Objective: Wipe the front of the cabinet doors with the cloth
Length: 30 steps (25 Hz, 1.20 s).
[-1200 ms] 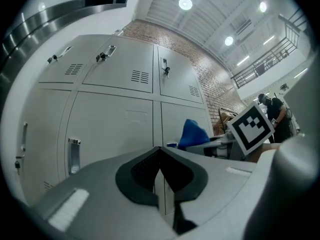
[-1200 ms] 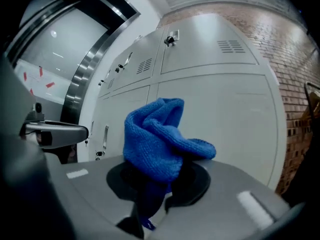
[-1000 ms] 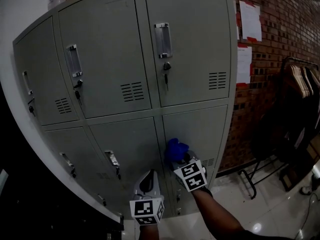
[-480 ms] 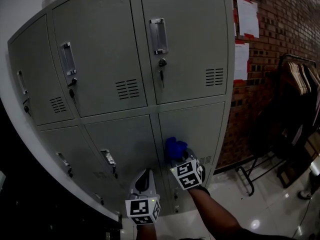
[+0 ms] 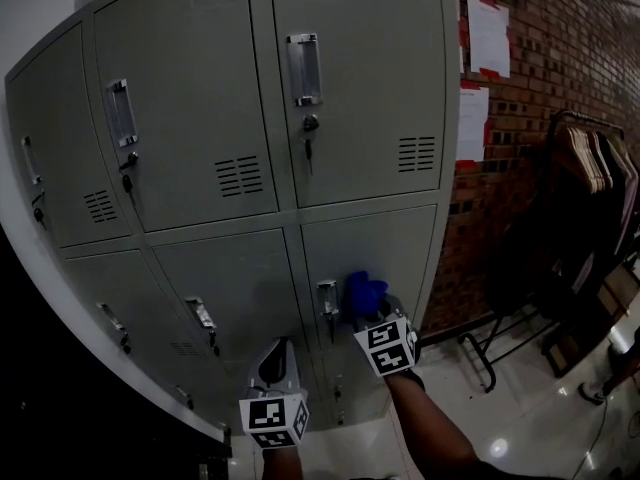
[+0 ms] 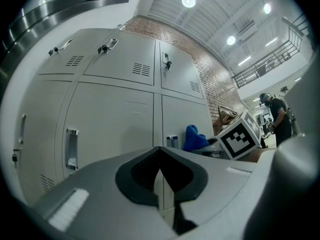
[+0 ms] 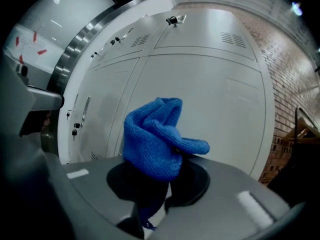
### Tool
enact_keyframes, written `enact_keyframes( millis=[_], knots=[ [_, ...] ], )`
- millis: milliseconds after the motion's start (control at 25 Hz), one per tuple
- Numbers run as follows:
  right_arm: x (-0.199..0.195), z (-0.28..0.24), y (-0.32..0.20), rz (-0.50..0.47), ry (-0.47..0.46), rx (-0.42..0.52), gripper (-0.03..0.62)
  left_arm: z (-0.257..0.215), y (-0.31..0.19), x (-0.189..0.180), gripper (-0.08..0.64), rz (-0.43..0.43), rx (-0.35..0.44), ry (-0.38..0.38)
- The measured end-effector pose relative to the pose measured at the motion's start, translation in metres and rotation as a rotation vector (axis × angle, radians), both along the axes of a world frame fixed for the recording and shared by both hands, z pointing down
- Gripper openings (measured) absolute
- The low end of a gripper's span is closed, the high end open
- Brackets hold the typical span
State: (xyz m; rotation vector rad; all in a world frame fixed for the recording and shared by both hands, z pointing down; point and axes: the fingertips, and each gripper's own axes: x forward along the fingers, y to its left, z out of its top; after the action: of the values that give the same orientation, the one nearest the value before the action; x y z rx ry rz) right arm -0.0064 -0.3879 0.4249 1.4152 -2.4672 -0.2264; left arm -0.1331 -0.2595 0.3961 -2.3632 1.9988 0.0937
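I am sliding the right gripper (image 5: 370,314), jaws clamped on the blue cloth (image 5: 362,292), rightward along the lower right door (image 5: 405,253), uncovering its handle (image 5: 327,308). The wipe is advancing, I judge. The left gripper (image 5: 277,366) is idling below, jaws pressed together, empty.

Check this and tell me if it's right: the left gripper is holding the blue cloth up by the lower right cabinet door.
Not right. The blue cloth is clamped in the right gripper, as the right gripper view shows. The left gripper is shut on nothing. The rest holds: the cloth is up by the lower right cabinet door.
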Motion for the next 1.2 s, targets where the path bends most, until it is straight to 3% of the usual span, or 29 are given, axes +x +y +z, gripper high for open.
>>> enact_keyframes(
  millis=[360, 680, 880, 1000, 1200],
  knots=[
    [0.061, 0.002, -0.014, 0.050, -0.025, -0.017, 0.086, 0.009, -0.003, 0.012, 0.014, 0.025, -0.018, -0.001],
    [0.123, 0.011, -0.027, 0.166, 0.002, -0.035, 0.087, 0.012, -0.003, 0.016, 0.014, 0.036, -0.026, -0.006],
    [0.141, 0.013, -0.031, 0.210, 0.009, -0.044, 0.091, 0.014, -0.002, 0.020, 0.014, 0.047, -0.033, -0.012],
    [0.140, 0.012, -0.025, 0.210, -0.002, -0.025, 0.087, 0.015, -0.001, 0.020, 0.014, 0.045, -0.032, -0.013],
    [0.081, 0.029, 0.006, 0.032, -0.044, -0.041, 0.086, 0.016, -0.001, 0.022, 0.014, 0.051, -0.034, -0.019]
  ],
)
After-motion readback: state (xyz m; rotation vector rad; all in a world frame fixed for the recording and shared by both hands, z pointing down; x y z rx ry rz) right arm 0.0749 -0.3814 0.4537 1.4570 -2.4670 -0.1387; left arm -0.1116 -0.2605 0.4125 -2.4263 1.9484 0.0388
